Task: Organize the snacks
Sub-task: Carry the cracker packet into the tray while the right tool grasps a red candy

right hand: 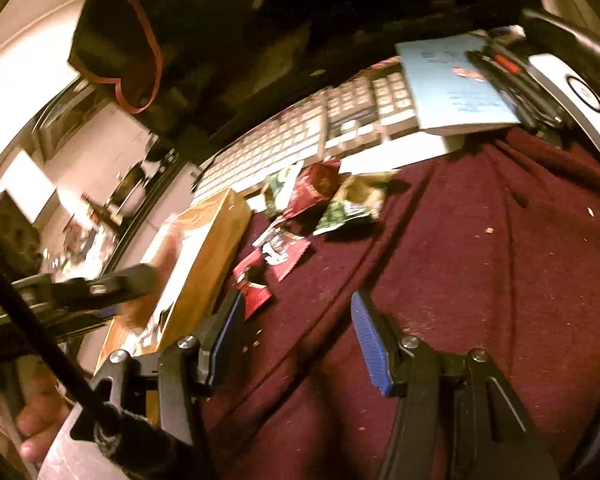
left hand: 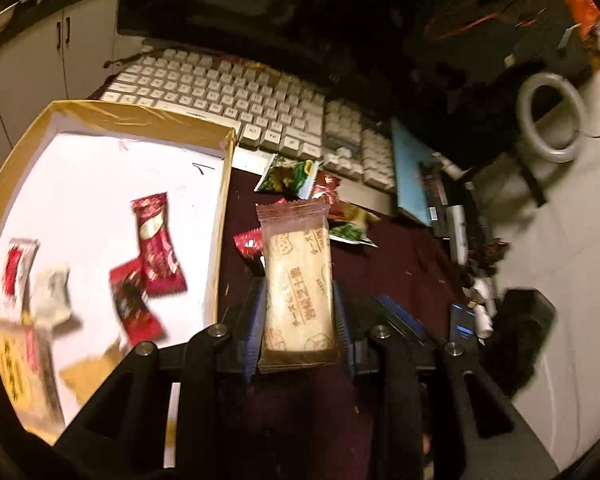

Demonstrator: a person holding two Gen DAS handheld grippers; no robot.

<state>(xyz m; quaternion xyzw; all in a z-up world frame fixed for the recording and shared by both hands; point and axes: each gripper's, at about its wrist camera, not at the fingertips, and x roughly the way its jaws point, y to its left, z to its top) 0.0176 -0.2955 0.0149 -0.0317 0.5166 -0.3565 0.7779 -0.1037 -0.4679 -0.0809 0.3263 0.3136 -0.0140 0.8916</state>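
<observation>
Through the left wrist camera I see my left gripper (left hand: 300, 312) clamped on a pale cracker packet (left hand: 297, 276), the blue pads pressing its long sides near the lower end so most of the wrapper sticks out ahead of the fingers. I judge that grip suits a drop: the free end can lead over the wall. The cardboard box (left hand: 225, 200) sits just to the left, its white floor already carrying several snacks, among them a red wrapper (left hand: 156, 240) and a white one (left hand: 52, 294) (motion blur smears the ones nearest the lens). Ahead of the packet, loose snacks (left hand: 300, 184) lie on the maroon cloth (left hand: 404, 264) in front of the keyboard (left hand: 228, 96), so sorting is partway done by my reckoning.

From the right wrist camera, my right gripper (right hand: 296, 332) stands wide with nothing between its pads, hanging over bare cloth. I read it as waiting near the remaining pile (right hand: 320, 200), which lies between it and the keyboard. The box shows at the left, with the other tool blurred above it; I cannot make out the cracker packet clearly here.
</observation>
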